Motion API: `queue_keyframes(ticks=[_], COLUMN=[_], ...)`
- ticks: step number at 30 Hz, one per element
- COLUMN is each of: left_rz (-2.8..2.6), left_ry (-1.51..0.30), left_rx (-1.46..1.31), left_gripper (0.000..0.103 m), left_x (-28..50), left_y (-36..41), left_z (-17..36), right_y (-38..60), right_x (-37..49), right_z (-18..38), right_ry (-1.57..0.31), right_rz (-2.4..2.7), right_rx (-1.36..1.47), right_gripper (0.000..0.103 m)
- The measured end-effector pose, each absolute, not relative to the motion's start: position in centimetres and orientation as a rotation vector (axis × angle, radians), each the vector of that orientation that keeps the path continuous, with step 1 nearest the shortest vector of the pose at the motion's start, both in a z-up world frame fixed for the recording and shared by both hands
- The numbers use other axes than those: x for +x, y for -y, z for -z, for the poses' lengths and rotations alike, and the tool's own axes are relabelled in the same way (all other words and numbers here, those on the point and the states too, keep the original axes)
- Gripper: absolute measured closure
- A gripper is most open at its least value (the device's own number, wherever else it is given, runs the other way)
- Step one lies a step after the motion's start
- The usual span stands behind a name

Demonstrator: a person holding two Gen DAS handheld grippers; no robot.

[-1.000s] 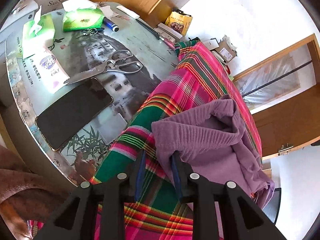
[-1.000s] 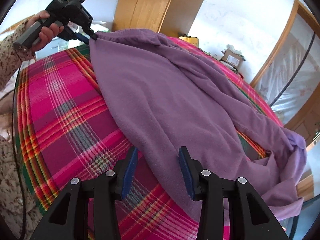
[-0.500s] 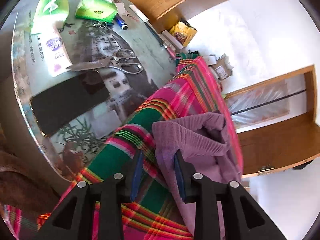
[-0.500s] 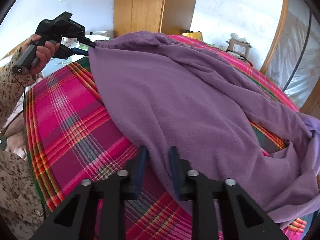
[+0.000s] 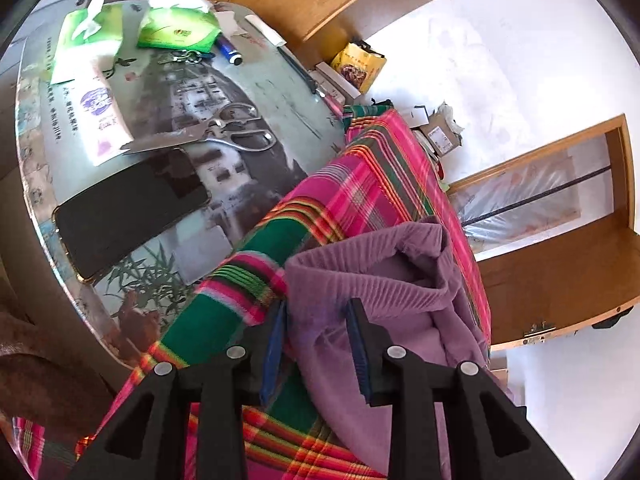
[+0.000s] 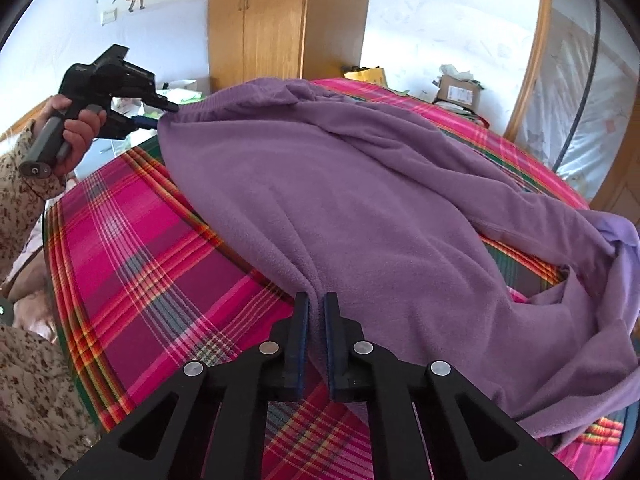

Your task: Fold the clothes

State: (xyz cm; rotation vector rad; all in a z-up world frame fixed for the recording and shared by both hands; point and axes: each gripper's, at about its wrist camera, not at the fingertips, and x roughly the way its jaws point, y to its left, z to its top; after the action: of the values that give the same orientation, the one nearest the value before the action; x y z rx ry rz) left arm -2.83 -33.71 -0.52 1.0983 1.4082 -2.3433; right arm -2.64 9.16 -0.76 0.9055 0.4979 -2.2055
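Note:
A purple knit sweater [image 6: 360,184] lies spread over a bed covered in pink and green plaid cloth [image 6: 132,240]. My right gripper [image 6: 316,298] is shut on the sweater's near edge, and the fabric puckers between its fingers. In the left wrist view, the left gripper [image 5: 317,308] holds the ribbed hem corner of the sweater [image 5: 380,264], with bunched fabric filling the gap between its fingers. From the right wrist view, the left gripper [image 6: 160,114] sits at the far left corner in a person's hand [image 6: 80,128].
A round glass-topped table [image 5: 280,104] stands beside the bed, carrying a black phone [image 5: 128,204], scissors [image 5: 224,132] and green tissue packs [image 5: 176,28]. A wooden wardrobe [image 6: 272,20] and a cardboard box [image 6: 456,90] stand beyond the bed. A floral sleeve [image 6: 36,380] is at the left.
My right gripper went from open to shut on the sweater's near edge. The left gripper kept its hold on the hem corner and shifted slightly.

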Motion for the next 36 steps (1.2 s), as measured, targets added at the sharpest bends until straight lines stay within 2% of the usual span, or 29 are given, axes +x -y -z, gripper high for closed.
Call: queue_keyframes(ticks=[5, 7, 8, 17, 18, 23, 36], left_rz=[2.335, 2.356, 2.37, 2.418, 2.421, 2.43, 2.294], left_ry=[-1.367, -1.31, -1.259, -1.258, -1.261, -1.264, -1.298], left_rx=[1.164, 1.154, 1.151, 1.062, 1.051, 1.002, 0.974], left_gripper=[0.075, 0.09, 0.094, 0.095, 0.095, 0.095, 0.095], left_x=[-4.1, -4.0, -4.0, -1.1, -0.6, 2.4, 7.6], left_y=[32.9, 32.5, 32.2, 30.4, 30.2, 29.3, 30.0], left_z=[0.8, 0.4, 0.0, -3.2, -3.6, -4.6, -2.1], right_y=[-9.7, -10.0, -10.3, -13.1, -13.5, -16.0, -20.6], right_x=[-2.9, -2.9, -2.8, -0.6, -0.2, 1.8, 2.4], right_z=[0.3, 0.0, -0.3, -3.2, -3.6, -5.2, -3.7], right_ry=[-0.461, -0.443, -0.433, -0.376, -0.371, -0.354, -0.311], right_rz=[2.232, 2.251, 2.262, 2.365, 2.377, 2.43, 2.528], right_rx=[0.898, 0.886, 0.879, 0.781, 0.767, 0.715, 0.831], right_gripper=[0.096, 0.096, 0.096, 0.098, 0.101, 0.103, 0.102])
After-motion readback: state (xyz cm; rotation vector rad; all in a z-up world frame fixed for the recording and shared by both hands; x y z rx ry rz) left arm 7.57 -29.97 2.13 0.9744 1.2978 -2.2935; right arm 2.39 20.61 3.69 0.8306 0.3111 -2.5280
